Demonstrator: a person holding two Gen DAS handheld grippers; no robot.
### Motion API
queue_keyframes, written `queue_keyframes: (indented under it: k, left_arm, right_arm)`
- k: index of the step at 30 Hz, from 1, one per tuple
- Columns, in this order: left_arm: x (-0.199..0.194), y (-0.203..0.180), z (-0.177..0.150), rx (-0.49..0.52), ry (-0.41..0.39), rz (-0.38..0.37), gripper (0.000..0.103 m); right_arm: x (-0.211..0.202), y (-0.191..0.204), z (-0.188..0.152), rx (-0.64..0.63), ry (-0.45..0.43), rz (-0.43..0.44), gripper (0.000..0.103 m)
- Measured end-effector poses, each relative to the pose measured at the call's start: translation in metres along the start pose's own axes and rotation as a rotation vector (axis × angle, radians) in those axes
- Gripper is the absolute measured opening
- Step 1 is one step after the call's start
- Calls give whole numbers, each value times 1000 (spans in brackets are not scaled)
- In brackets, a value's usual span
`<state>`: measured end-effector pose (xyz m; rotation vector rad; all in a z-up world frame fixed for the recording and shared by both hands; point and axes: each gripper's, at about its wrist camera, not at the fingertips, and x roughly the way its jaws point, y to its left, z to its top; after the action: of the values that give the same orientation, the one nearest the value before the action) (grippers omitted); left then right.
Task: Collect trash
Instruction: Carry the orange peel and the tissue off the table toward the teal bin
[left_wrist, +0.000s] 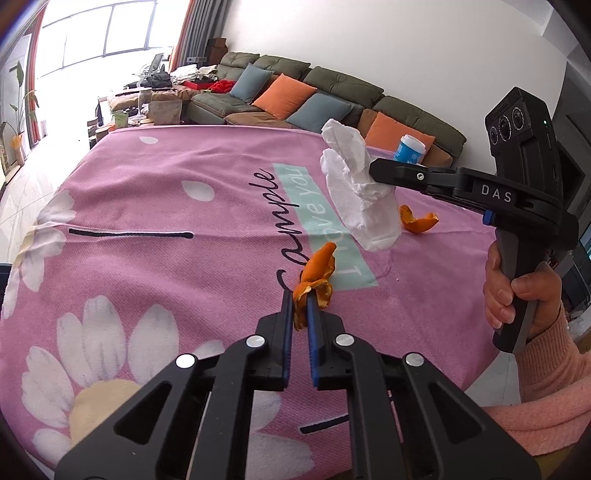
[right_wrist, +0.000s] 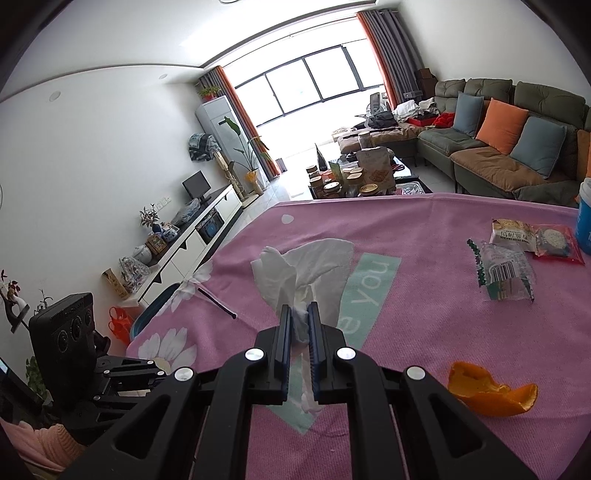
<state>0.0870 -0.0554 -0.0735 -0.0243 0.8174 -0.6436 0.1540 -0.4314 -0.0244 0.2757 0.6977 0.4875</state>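
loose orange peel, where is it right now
In the right wrist view the loose orange peel lies on the pink cloth at lower right, beside the right gripper, nearer than the clear wrapper.

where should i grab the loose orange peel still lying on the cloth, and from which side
Grip the orange peel across its upturned curled edge, coming down from above. It lies like an open cup on the pink tablecloth, so the raised rim likely gives the fingers something thin to pinch.
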Motion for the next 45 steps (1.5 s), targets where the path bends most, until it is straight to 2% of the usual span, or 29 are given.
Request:
queue_keyframes:
  k: [23, 45]
  left_arm:
    - [-89, 55, -1, -122, -144, 175, 7]
    - [-143, 90, -6, -187, -214, 300, 7]
  right_arm:
    - [39, 73, 9, -91, 35, 150, 8]
    - [76, 127, 17, -161, 87, 262, 8]
